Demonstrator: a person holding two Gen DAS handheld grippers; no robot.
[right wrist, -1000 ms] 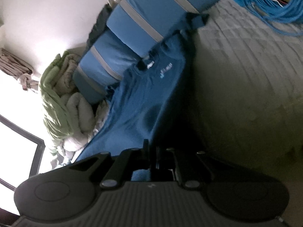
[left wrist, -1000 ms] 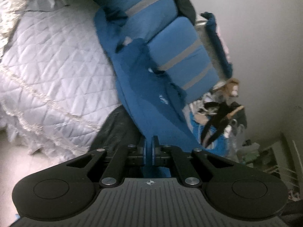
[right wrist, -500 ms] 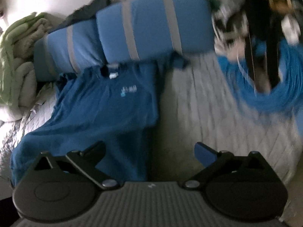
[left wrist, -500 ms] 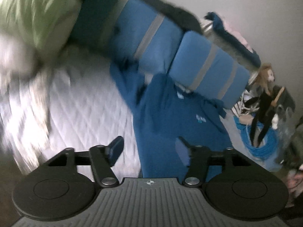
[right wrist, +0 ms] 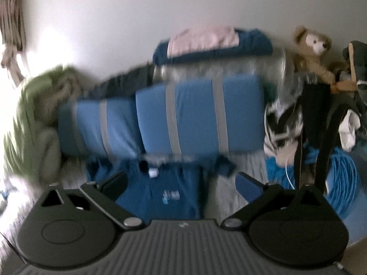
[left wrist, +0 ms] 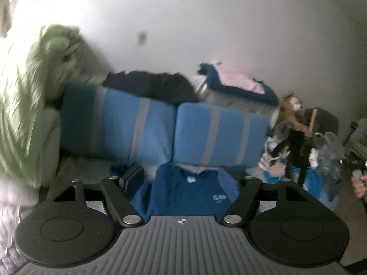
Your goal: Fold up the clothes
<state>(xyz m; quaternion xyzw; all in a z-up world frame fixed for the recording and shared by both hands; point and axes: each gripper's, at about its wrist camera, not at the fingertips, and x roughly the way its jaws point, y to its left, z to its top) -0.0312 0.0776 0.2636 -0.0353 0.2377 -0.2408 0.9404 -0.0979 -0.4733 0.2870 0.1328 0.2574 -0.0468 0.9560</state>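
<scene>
A dark blue T-shirt [left wrist: 183, 192] with a small light chest logo lies flat on the bed, collar toward the pillows. It also shows in the right wrist view [right wrist: 167, 194]. My left gripper [left wrist: 181, 178] is open and empty, raised above the shirt's chest. My right gripper [right wrist: 181, 183] is open and empty, above the shirt's right edge. Both views are blurred by motion.
Two blue pillows with grey stripes [left wrist: 160, 128] [right wrist: 195, 114] lean on the white wall behind the shirt. A green blanket heap [left wrist: 25, 105] is at left. Folded clothes [right wrist: 211, 43], a teddy bear [right wrist: 309, 45] and a blue cable coil [right wrist: 339, 183] stand at right.
Both grippers let go of the shirt and opened. Both lifted and tilted up, so the views swung from the bed to the pillows and wall.
</scene>
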